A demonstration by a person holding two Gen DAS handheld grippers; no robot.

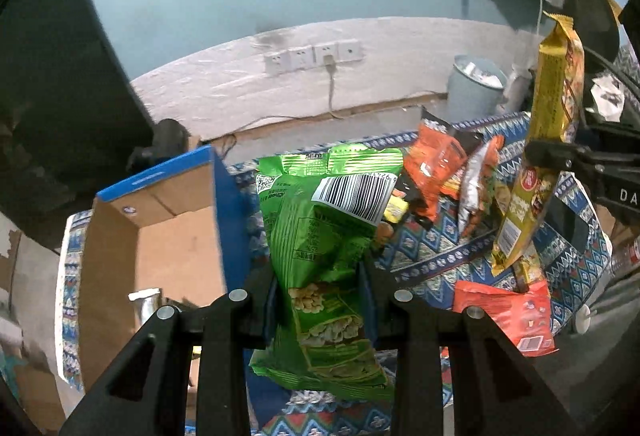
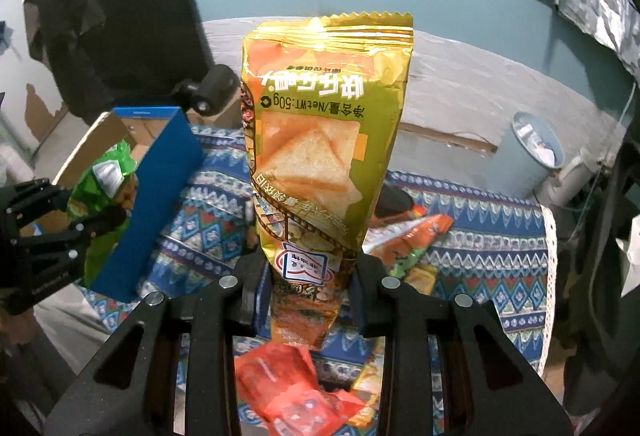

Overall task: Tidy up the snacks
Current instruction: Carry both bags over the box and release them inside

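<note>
My left gripper [image 1: 322, 300] is shut on a green snack bag [image 1: 320, 220] and holds it upright above the patterned cloth, just right of an open cardboard box with blue sides [image 1: 160, 220]. My right gripper [image 2: 308, 296] is shut on a yellow chip bag [image 2: 320, 140] and holds it upright above the cloth. The yellow bag also shows in the left wrist view [image 1: 540, 140], and the green bag in the right wrist view [image 2: 100, 188] beside the box [image 2: 160, 196]. Loose orange and red snack bags [image 1: 440, 164] lie on the cloth.
A table with a blue patterned cloth [image 2: 480, 256] carries the snacks. A red bag [image 2: 292, 388] lies below my right gripper. A pale blue bin [image 2: 536, 144] stands on the floor by the wall. A small black camera [image 2: 212, 92] sits behind the box.
</note>
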